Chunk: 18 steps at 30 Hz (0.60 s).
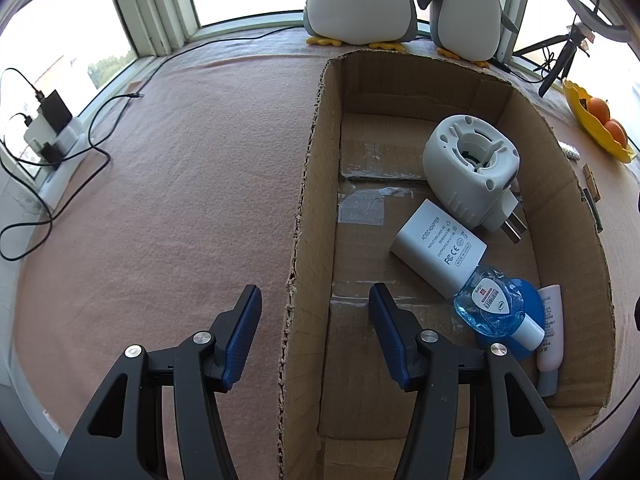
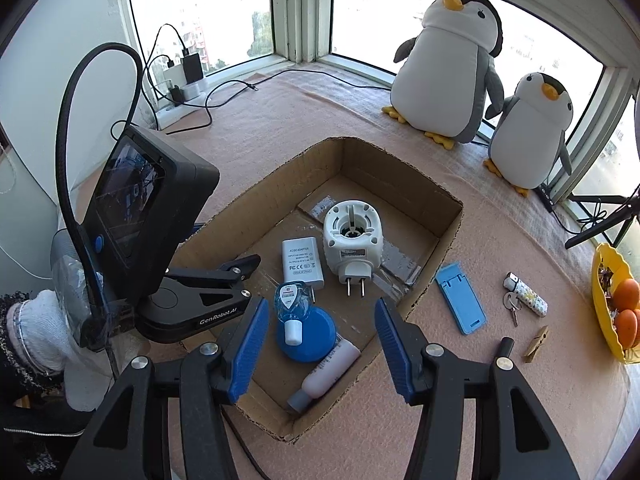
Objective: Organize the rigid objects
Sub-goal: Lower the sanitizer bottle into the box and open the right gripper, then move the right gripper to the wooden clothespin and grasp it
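An open cardboard box (image 1: 308, 184) (image 2: 452, 224) lies on the pink cloth. In it are a white plug-in device (image 1: 470, 164) (image 2: 352, 240), a white AC adapter (image 1: 438, 246) (image 2: 300, 262), a clear blue bottle (image 1: 494, 306) (image 2: 292, 304) on a blue disc (image 2: 316, 340), and a pink tube (image 1: 552, 328) (image 2: 332, 368). My left gripper (image 1: 314, 300) is open and empty, straddling the box's left wall; it also shows in the right wrist view (image 2: 244, 276). My right gripper (image 2: 320, 316) is open and empty above the box's near corner.
Right of the box lie a blue phone stand (image 2: 460, 300), a patterned lighter (image 2: 528, 294) with keys, a clothespin (image 2: 536, 344) and a yellow bowl of oranges (image 2: 604, 320) (image 1: 576, 108). Two plush penguins (image 2: 444, 64) stand by the window. A power strip with cables (image 2: 180, 96) sits far left.
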### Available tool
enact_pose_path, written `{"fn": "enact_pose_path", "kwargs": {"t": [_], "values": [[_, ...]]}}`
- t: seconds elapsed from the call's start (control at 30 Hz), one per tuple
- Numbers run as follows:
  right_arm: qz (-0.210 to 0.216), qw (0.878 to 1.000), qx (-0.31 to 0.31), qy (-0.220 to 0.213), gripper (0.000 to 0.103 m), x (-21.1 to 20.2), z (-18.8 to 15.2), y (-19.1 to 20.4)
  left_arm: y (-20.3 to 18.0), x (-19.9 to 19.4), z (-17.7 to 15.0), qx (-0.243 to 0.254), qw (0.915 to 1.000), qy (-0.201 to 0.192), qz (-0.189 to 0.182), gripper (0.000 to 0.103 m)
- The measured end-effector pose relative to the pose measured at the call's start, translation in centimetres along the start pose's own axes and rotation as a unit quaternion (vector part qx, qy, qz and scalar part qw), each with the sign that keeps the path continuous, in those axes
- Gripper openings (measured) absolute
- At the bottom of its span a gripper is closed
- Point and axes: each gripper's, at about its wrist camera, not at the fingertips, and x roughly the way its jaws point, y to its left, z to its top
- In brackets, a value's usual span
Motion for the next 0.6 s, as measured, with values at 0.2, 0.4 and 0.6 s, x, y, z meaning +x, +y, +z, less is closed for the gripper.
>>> {"fn": "enact_pose_path", "kwargs": {"t": [0.2,0.4,0.6], "values": [[-0.022,1.000,0.015,-0.006,0.052,-0.9,-0.2,-1.7,-0.1,0.0,0.0,0.004,1.0000,0.001,0.002,0.056],[-0.031,0.999,0.037,-0.009,0.052,-1.4,-0.5,-4.1,-0.1,0.0,-0.1,0.005,1.0000,0.000,0.004,0.056],[-0.042,0.996,0.080,-0.006,0.052,-1.7,-1.6,-8.2,-0.1,0.0,-0.1,0.005,1.0000,-0.001,0.003,0.056]]}}
